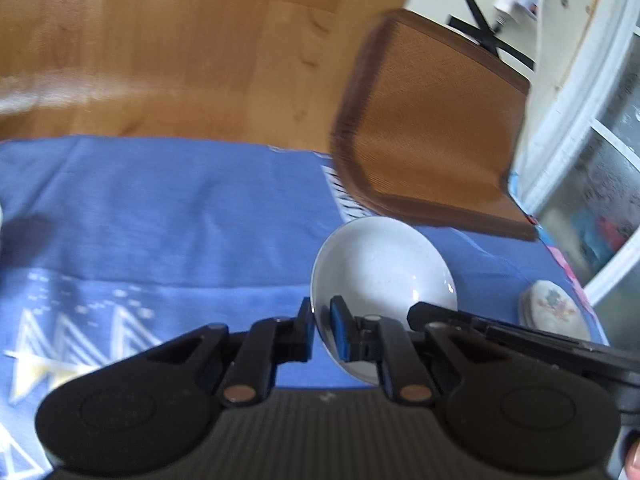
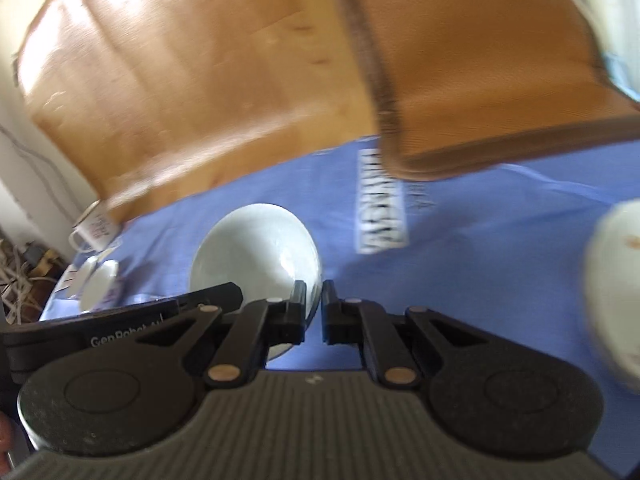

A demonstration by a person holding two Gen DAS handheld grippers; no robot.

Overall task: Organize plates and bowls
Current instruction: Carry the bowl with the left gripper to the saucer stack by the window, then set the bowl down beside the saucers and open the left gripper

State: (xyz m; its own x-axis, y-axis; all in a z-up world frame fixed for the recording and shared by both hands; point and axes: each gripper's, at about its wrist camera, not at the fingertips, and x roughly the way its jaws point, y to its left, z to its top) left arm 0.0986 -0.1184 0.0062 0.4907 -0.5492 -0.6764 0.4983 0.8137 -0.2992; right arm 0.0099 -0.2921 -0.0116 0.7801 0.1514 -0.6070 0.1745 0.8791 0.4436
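Note:
A plain white bowl (image 1: 380,268) is held above the blue tablecloth (image 1: 160,208) by both grippers. My left gripper (image 1: 322,330) is shut on the bowl's left rim. My right gripper (image 2: 314,312) is shut on the bowl's (image 2: 256,252) right rim; its black finger also shows in the left wrist view (image 1: 440,312). A white floral dish (image 1: 554,314) lies on the cloth to the right. It appears blurred at the right edge of the right wrist view (image 2: 616,292). Small white dishes (image 2: 96,280) and a white mug (image 2: 94,232) sit at the table's left end.
A brown chair (image 1: 432,128) stands at the table's far edge, its seat (image 2: 480,60) overhanging the cloth. Wooden floor (image 1: 160,40) lies beyond. A white door frame (image 1: 592,120) is at the right. Cables (image 2: 20,280) lie on the floor at far left.

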